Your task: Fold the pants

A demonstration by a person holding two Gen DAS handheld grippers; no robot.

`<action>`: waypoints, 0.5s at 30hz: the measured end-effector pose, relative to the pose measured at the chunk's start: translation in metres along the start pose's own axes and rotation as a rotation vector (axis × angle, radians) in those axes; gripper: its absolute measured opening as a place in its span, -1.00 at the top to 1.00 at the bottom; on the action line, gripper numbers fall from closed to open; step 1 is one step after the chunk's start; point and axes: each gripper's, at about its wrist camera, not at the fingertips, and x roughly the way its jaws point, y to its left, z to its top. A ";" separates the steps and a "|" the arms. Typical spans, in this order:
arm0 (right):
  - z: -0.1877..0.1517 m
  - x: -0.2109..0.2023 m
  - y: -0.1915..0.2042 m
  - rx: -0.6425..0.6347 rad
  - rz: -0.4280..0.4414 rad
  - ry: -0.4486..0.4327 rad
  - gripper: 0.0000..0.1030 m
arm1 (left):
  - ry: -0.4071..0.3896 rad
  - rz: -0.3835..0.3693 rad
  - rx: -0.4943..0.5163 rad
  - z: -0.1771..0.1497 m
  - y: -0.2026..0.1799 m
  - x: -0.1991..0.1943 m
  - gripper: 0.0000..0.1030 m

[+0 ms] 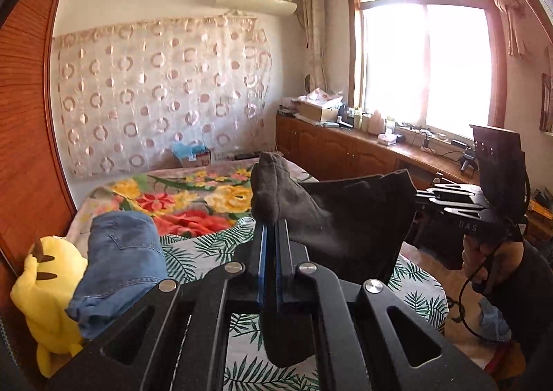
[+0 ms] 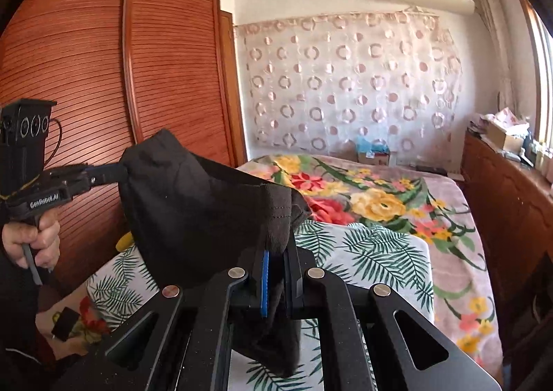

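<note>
Two grippers, both clamped on the black pants (image 1: 349, 218), which hang in the air between them above the bed (image 2: 380, 253). Left gripper (image 1: 271, 215): jaws pressed nearly together w/ a bunched corner of fabric sticking out past the tips toward 12 o'clock. Right gripper (image 2: 276, 246): same, pinching a stitched hem edge, cloth draping down at 6 o'clock. In the left wrist view the right gripper sits at 3 o'clock; in the right wrist view the left one is at 9 o'clock.

I judge the pants light, soft, floppy, no stiffness, so they sag between the grips. Not slippery, not fragile. I'd hold at hem or waistband corners, where the doubled cloth gives more to bite on. Folded jeans (image 1: 117, 259) and a yellow plush (image 1: 45, 294) lie at 8 o'clock in the left wrist view.
</note>
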 end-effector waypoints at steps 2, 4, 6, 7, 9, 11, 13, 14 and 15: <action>0.002 -0.004 0.002 -0.016 0.015 -0.006 0.88 | -0.011 0.005 0.001 0.002 0.006 -0.005 0.90; 0.003 -0.002 0.000 -0.031 0.027 -0.011 0.88 | -0.010 0.016 0.001 0.001 0.014 -0.003 0.90; 0.002 0.005 -0.004 -0.043 0.021 -0.003 0.88 | 0.009 0.025 -0.015 -0.003 0.024 0.009 0.90; 0.001 0.012 -0.006 -0.045 0.017 0.005 0.88 | 0.023 0.029 -0.023 -0.007 0.031 0.018 0.90; -0.002 0.029 -0.014 -0.049 0.005 0.031 0.88 | 0.057 0.046 -0.033 -0.014 0.043 0.041 0.90; -0.005 0.055 -0.026 -0.057 -0.017 0.059 0.88 | 0.094 0.063 -0.045 -0.022 0.056 0.070 0.90; -0.007 0.085 -0.041 -0.055 -0.037 0.096 0.88 | 0.146 0.089 -0.056 -0.032 0.069 0.105 0.90; -0.009 0.099 -0.049 -0.047 -0.045 0.117 0.88 | 0.181 0.091 -0.071 -0.039 0.075 0.126 0.90; -0.012 0.112 -0.056 -0.042 -0.053 0.138 0.88 | 0.205 0.080 -0.086 -0.043 0.079 0.138 0.91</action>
